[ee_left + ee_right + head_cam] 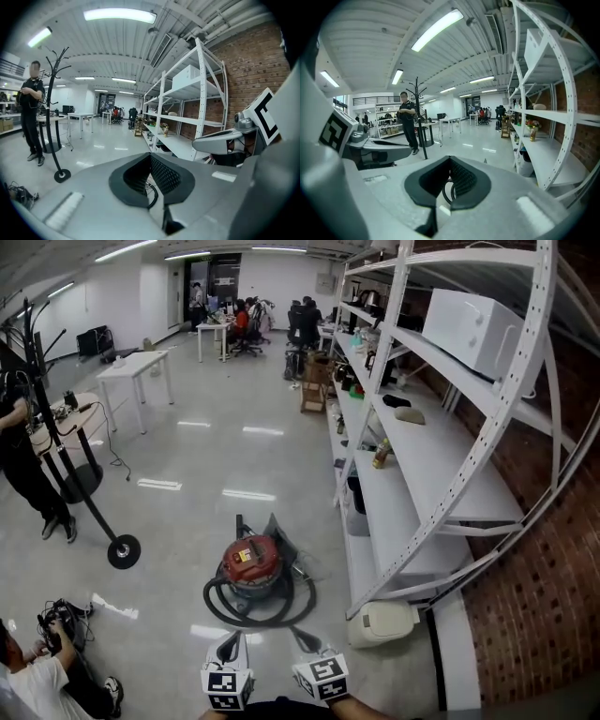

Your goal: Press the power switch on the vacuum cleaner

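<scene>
Vacuum cleaner [251, 563] sits well ahead. Left gripper [230, 645] and right gripper [307, 641] both have jaws pressed together, empty. Risks: tip snags the hose [220, 610] loop, or misses the switch, which is too small to locate.

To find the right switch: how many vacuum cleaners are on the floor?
1. The red vacuum cleaner stands on the floor straight ahead, left of the white shelving. Another could be hidden farther back.
</scene>
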Demonstrator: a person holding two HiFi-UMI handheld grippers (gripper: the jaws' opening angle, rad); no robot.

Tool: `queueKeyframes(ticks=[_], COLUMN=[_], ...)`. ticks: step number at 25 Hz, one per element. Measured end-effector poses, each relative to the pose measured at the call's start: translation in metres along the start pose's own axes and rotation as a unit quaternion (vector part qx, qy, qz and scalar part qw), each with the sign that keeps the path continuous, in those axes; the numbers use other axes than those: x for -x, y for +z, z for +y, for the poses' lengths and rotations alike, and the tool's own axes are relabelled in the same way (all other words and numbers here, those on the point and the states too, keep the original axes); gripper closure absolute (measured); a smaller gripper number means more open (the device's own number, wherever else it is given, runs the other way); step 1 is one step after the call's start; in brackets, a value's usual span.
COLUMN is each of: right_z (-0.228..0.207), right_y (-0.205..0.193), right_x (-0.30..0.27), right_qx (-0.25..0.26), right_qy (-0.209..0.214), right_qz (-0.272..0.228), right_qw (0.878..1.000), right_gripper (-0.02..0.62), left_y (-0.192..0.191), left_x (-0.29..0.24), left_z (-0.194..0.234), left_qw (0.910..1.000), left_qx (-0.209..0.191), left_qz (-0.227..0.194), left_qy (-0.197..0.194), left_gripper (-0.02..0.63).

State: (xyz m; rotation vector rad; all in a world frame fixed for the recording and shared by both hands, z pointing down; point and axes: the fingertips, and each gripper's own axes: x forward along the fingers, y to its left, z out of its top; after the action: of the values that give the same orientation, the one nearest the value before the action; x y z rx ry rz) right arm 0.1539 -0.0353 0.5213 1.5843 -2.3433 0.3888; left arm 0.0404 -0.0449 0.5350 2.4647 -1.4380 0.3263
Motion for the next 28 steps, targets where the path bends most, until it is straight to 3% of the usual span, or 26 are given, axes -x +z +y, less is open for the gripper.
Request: queueKeyframes(ticks=[8,16,28], right_z=[0.054,0.137,0.172], right_y=[0.002,-0.022,-0.048], right_x=[0.024,0.043,0.08], right_qx=[-0.003,-0.015,-0.044], right_qy=[-0.014,-0.008,-0.066], right_qz=[-0.003,0.014,0.022], right_qw=[1.0,1.0,0.997], right_gripper=[0.603,0.603,0.603], left_y=[0.011,-0.025,-0.049], left_x=[0.066,0.127,0.165], left_z=[0.022,0.043,0.035], left_qw=[0.9994,0.9992,0.9946], left_qx=[-0.005,-0.007,-0.013], left_qz=[-0.034,-0.015,0.002], left_qy=[-0.007,-0.036,-0.103], left_gripper=[0.591,0.591,0.591])
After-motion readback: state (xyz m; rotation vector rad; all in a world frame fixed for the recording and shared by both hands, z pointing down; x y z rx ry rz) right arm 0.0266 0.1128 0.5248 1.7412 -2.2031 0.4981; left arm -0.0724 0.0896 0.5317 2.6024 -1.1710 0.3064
